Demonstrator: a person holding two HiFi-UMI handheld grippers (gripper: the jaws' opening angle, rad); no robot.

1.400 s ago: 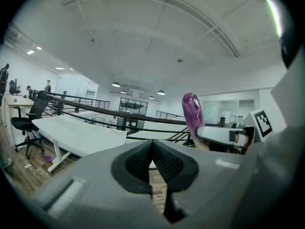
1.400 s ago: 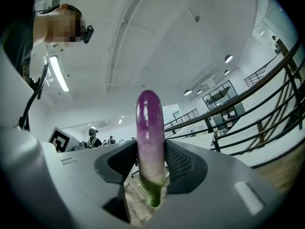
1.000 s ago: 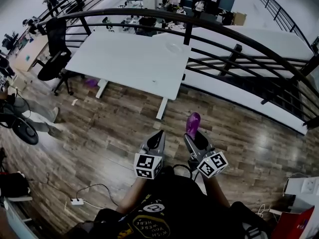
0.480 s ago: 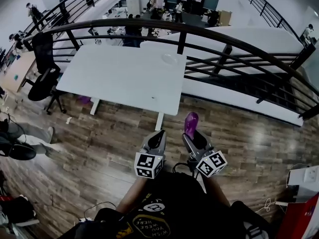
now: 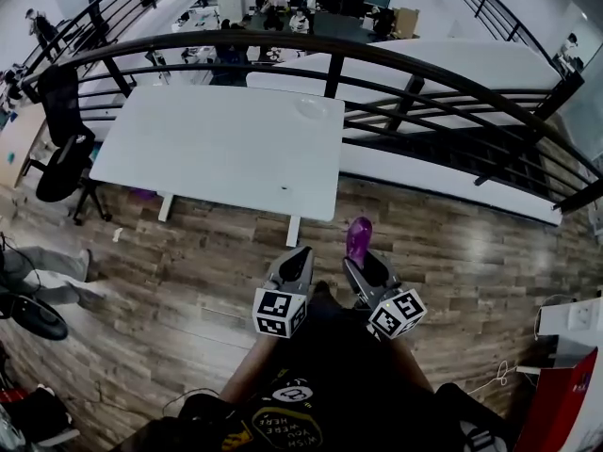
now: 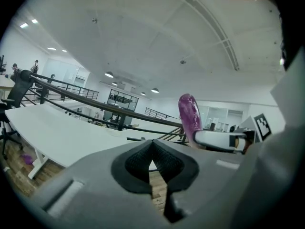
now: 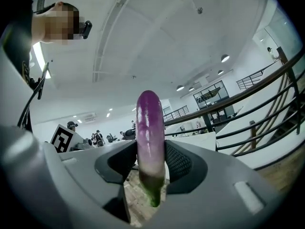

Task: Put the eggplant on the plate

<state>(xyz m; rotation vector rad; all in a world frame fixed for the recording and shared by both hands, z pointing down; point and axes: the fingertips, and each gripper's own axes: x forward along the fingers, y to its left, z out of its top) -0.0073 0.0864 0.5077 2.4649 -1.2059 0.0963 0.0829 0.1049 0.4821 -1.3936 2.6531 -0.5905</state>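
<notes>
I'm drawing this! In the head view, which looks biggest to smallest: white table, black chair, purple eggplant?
1. White rectangular table
2. Black wheeled office chair
3. Glossy purple eggplant, smallest even though nearest the camera

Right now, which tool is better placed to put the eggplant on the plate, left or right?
Right. The right tool grips the eggplant, while the left tool is shut and empty. The plate lies ahead on the white table.

floor (image 5: 188, 271): wood planks | white table (image 5: 217, 149) | black railing (image 5: 283, 38) | office chair (image 5: 58, 163)
</notes>
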